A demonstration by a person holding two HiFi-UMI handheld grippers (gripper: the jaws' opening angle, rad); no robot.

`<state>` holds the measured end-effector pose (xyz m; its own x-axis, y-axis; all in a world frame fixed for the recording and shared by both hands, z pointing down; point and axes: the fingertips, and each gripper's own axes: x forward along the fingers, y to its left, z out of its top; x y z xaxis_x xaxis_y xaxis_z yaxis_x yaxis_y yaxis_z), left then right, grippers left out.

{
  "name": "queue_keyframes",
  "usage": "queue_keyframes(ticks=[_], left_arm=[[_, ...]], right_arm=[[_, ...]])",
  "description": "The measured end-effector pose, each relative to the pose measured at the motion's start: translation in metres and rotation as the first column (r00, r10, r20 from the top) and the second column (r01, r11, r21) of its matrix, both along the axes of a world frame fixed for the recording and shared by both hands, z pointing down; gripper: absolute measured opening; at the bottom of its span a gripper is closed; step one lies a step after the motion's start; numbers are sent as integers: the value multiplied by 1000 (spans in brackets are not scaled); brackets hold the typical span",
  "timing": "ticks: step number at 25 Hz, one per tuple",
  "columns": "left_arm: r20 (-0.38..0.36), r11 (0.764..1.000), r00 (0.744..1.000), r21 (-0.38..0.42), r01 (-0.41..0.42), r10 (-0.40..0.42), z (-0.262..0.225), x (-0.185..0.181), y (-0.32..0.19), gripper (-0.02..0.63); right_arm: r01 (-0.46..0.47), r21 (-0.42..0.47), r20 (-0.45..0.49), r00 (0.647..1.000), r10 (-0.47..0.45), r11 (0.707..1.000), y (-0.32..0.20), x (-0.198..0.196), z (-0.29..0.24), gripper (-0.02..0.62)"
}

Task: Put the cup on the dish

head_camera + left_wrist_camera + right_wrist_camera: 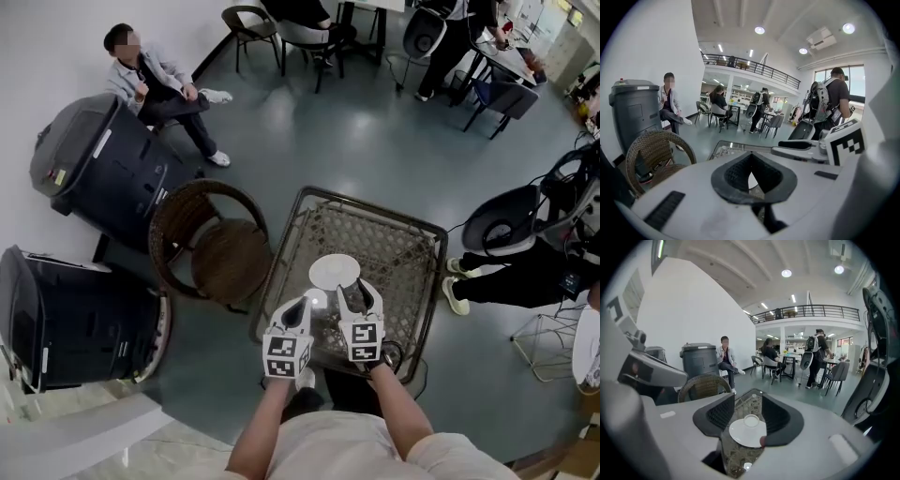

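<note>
A small white cup [751,420] stands upright on the white dish [746,433], near the dish's far side. The dish [335,272] rests on a glass-topped wicker table [408,248], toward its near side. My right gripper [354,298] is just short of the dish, open, with nothing between its pads; in the right gripper view [748,398] cup and dish show through the gap, a little beyond the jaws. My left gripper [302,311] hovers beside it to the left, its tips together [750,157] and nothing held. A sliver of the dish shows behind its pads.
A round wicker chair [211,239] stands left of the table, with two grey wheeled bins [98,164] [66,319] further left. A person [155,84] sits by the far wall. Another person's shoes [455,281] and a dark bag [511,220] are right of the table.
</note>
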<state>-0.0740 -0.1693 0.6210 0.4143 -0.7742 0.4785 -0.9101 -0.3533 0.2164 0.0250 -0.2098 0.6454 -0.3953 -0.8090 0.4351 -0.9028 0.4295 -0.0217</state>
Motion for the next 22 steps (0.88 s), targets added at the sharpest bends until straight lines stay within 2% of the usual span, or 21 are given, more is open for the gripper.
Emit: queue_keyframes(ticks=[6,12,15,18,22], left_arm=[[-36,993,999,114,-27,31,-54,1,1,5],[-63,967,996,250,-45,63,-115,-1,0,5],[-97,958,992,281,-56,87,-140,2,12,5],[-96,942,988,326,-83,120,-163,8,20,5],[-86,920,987,381,-93,136,-183,7,21,5]], right_arm=[[4,116,58,998,-10,993,25,-9,-78,92],[-36,228,91,996,15,973,43,-15,-154,11],[-60,242,131,991,29,968,62,-16,-178,1],[-83,220,113,992,60,972,68,-16,-191,0],[-74,263,98,994,49,962,68,-27,-215,0]])
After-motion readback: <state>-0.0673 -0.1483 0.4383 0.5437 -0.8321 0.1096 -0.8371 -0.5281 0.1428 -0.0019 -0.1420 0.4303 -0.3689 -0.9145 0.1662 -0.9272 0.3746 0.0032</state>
